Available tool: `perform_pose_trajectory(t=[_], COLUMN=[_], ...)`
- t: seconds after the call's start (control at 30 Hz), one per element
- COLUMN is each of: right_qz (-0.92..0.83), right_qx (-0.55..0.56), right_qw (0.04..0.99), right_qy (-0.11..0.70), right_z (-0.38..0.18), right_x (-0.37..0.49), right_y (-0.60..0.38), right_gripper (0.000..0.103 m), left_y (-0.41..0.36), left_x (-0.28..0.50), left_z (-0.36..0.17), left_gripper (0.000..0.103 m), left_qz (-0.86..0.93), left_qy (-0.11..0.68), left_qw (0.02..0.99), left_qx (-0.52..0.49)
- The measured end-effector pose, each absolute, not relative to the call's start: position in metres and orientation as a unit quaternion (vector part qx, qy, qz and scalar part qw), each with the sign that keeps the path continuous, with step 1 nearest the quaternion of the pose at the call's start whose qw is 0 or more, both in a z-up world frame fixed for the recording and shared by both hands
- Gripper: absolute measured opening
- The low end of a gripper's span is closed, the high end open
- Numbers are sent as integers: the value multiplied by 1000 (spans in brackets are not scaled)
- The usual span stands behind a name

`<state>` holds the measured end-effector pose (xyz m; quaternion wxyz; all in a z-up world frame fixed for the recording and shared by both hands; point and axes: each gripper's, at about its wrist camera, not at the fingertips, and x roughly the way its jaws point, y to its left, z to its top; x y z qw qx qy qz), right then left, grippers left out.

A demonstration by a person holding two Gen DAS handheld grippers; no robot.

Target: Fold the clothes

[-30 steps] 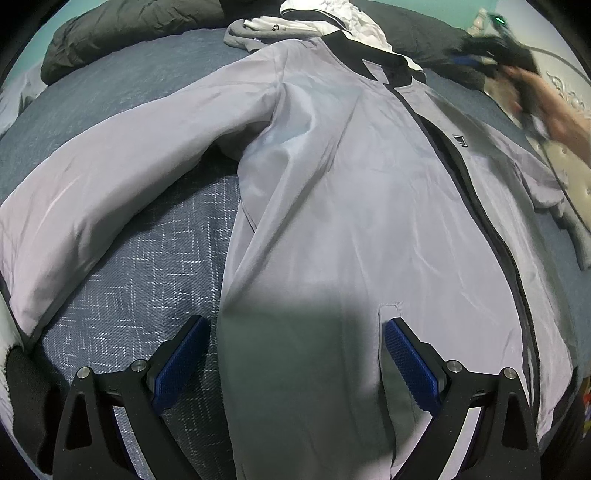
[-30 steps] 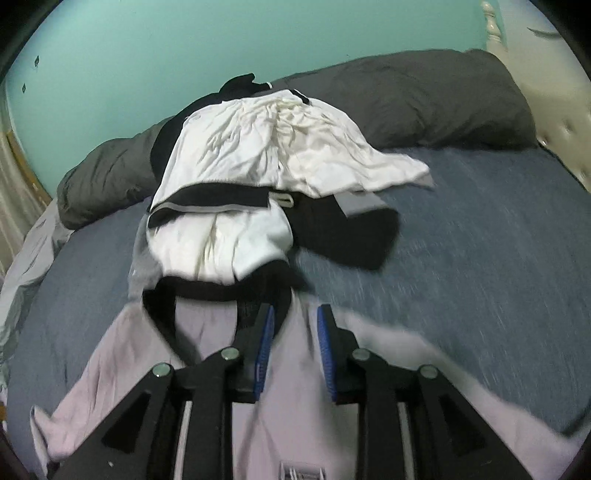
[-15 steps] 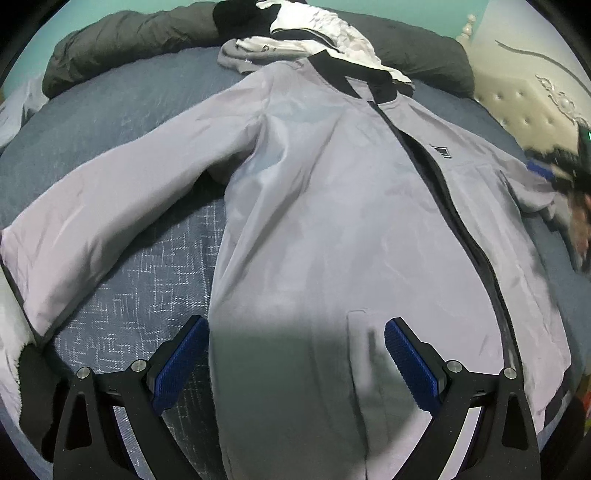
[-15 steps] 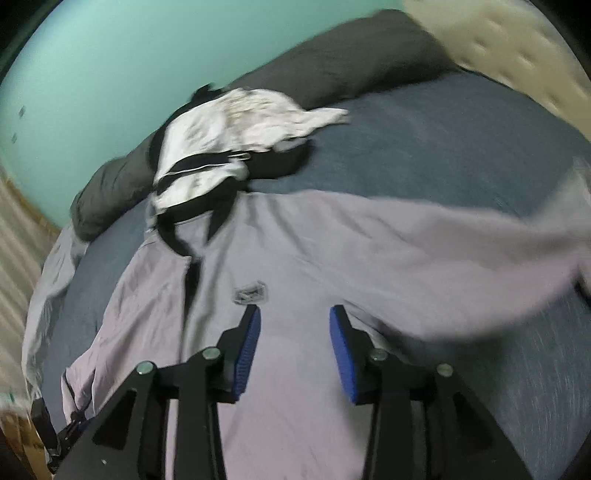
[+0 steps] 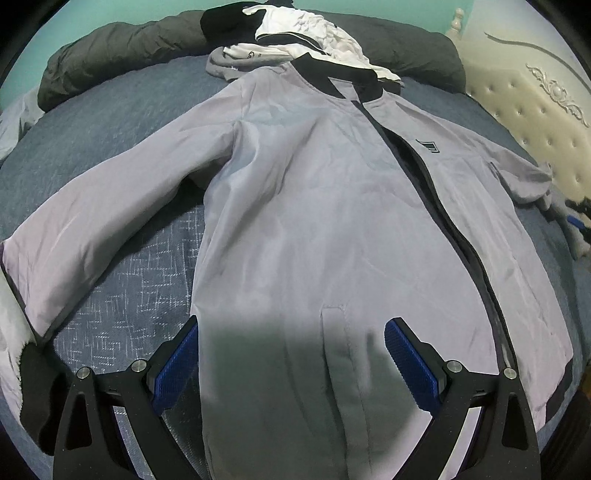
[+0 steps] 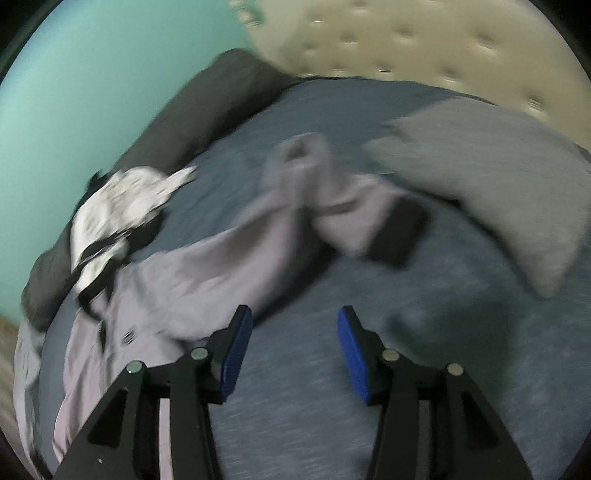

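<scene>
Both grippers gape empty, right gripper [image 6: 291,345] widening; jacket [image 5: 314,221] sleeve [image 6: 317,192] blurred.

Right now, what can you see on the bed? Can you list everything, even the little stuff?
jacket: one, light grey with black collar and zip, spread flat on the bed, one sleeve straight, the other bunched up
bedcover: one, blue, under everything
pile of clothes: one heap, white, black and grey, just past the jacket's collar
dark pillows: dark grey, along the far edge of the bed; count unclear
grey pillow: one, near the bunched sleeve
headboard: one, cream, tufted
wall: turquoise
left gripper: black with blue pads, wide open over the jacket's hem
right gripper: black with blue pads, jaws opening, nothing between them
</scene>
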<state>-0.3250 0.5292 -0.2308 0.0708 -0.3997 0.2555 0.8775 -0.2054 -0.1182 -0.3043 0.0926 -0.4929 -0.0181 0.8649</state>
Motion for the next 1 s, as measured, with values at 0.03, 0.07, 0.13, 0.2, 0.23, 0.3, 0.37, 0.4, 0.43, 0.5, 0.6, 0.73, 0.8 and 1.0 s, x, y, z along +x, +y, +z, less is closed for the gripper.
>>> perform_pose_trajectory(t=[0.03,0.07,0.13,0.2,0.23,0.3,0.37,0.4,0.43,0.5,0.6,0.73,0.8,1.0], right_qz=[873,867,861,858,857,854,851,849,846,842,847,859,866,891], right_qx=[-403,-406,-410,-410,-410,-411,-413,-412,-414,-420,-418,-413,-408,-383], right_qw=[81,91,99,105,107,109,101,118,127,130,133,138,140,126], right_qy=[264,273,284,290,293,300,309,310,311,312,299,271,253,208], right_z=[-235,-239,-245,-251,-254,-260,-265,-268,-271,-278,-281,-279,-271,-231], right_x=[-326,-327,-332,-338,-342,-350,-358,-363,-366,-374,-379,-382,-379,-366], right_y=[541,553,566,577,581,587,591,591,593,595,594,594,593,597], right_gripper=[51,52,53,56,56,57,57,57,57,57,37,8,3,3], left_y=[-118,-117,-115,-113,-112,-110,-107,-106,-105,-103,-103,-104,-104,-104], left_x=[-206,-206,-207,-207,-208,-208,-210,-212,-212,-213,-213,-213,-213,-213], left_z=[-304,-304,-304,-304,-304,-306,-308,-309,-310,-311,-315,-318,-318,-319], left_gripper=[98,98,98,98,98,98,98,98,98,98,98,98,98,98], left_qz=[866,866,867,868,869,868,868,867,867,865,863,860,860,859], left_qy=[-18,-16,-12,-8,-6,-3,-2,0,1,5,11,12,13,14], left_qw=[92,91,89,87,86,84,83,83,83,83,82,81,81,82], left_qx=[-492,-491,-489,-488,-488,-488,-489,-491,-492,-494,-499,-503,-503,-505])
